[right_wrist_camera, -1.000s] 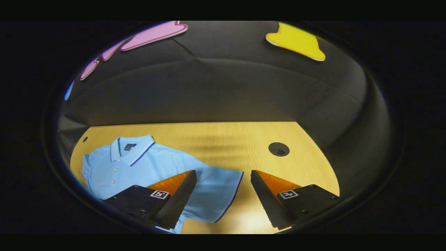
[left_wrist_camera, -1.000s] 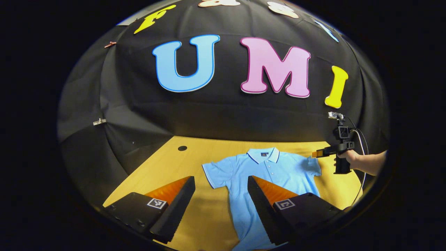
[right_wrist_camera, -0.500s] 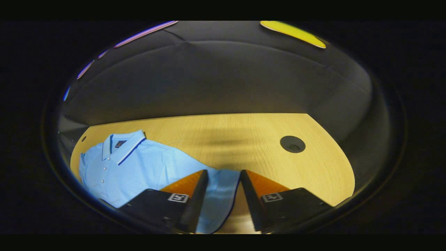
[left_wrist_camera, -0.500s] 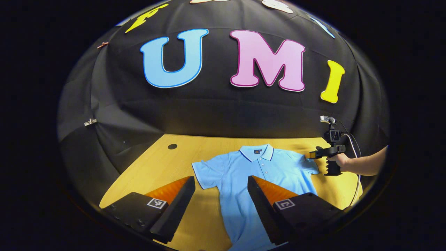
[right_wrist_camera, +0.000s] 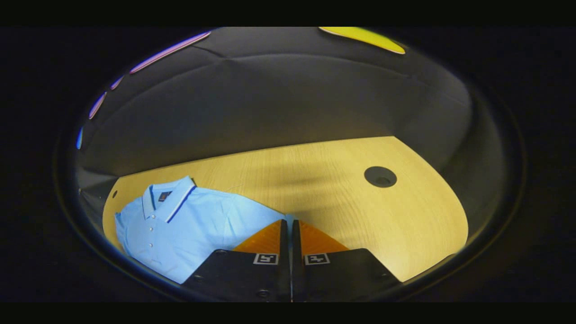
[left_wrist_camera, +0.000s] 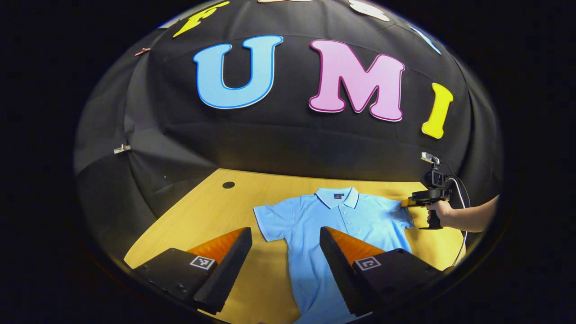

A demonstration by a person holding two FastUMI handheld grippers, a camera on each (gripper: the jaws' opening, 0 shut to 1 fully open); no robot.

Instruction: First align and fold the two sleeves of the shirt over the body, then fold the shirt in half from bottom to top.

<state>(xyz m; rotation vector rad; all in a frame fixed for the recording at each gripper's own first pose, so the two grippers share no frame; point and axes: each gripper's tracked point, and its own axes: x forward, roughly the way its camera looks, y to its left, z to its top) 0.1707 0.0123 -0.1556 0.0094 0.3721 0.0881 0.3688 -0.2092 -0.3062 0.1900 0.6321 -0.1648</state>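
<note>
Shirt: light blue polo, lying flat and face up on the tabletop, collar toward the back wall. Tabletop: pale wood, with a round cable hole near each far corner. Wall: black cloth, draped behind and to the sides. Left gripper: fingers wide apart above the shirt's near half. Right gripper: fingers closed together on the sleeve edge, held by a hand.
</note>
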